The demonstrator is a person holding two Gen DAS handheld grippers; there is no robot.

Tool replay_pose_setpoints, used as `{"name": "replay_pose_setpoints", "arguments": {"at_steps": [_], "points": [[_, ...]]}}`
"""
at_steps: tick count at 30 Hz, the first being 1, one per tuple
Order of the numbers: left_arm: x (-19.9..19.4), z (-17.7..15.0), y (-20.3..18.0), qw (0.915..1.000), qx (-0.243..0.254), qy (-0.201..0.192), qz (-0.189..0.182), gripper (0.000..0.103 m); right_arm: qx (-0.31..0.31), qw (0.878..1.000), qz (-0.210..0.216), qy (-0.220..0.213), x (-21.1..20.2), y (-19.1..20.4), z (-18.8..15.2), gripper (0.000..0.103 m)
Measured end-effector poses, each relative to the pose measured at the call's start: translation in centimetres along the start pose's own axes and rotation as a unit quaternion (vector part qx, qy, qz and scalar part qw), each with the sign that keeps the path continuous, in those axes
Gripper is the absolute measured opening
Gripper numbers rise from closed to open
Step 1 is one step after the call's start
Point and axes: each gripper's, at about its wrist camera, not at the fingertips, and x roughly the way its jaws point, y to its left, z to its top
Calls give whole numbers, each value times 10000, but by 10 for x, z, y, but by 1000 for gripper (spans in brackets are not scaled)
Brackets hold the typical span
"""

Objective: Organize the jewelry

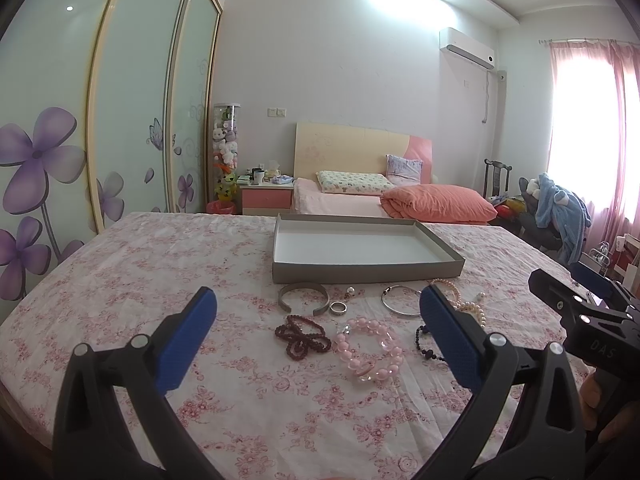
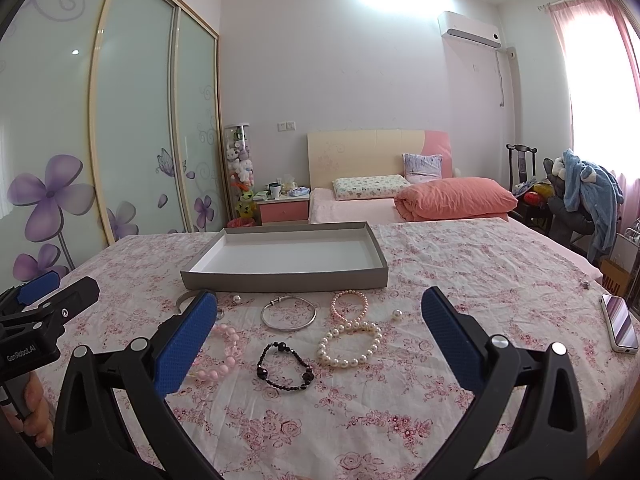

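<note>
A shallow grey box [image 1: 280, 272] [image 2: 288, 280] with a white inside lies open on the floral cloth. In front of it lie a silver cuff [image 1: 303, 293], a ring [image 1: 338, 307], a dark red bead bracelet [image 1: 303, 336], a pink bead bracelet [image 1: 370, 350] [image 2: 228, 344], a thin silver bangle [image 1: 396, 298] [image 2: 288, 314], a black bead bracelet [image 2: 286, 366] and white and pink pearl strings [image 2: 350, 336]. My left gripper [image 1: 318, 334] is open above the red and pink bracelets. My right gripper [image 2: 320, 336] is open above the black bracelet and pearls. Both are empty.
A phone [image 2: 620, 324] lies near the table's right edge. Loose pearl earrings [image 2: 397, 313] [image 1: 351, 290] lie among the jewelry. A bed [image 1: 360, 196], a nightstand [image 1: 266, 196] and a chair with clothes [image 2: 580, 196] stand beyond the table.
</note>
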Motion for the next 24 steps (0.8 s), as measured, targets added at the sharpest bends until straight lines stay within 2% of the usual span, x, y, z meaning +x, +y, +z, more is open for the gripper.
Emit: {"name": "replay_pose_setpoints", "arguments": {"at_steps": [24], "points": [[1,0,0,10000,2,23,4,99,8,10000,8,30,4,0,-2,101]]}}
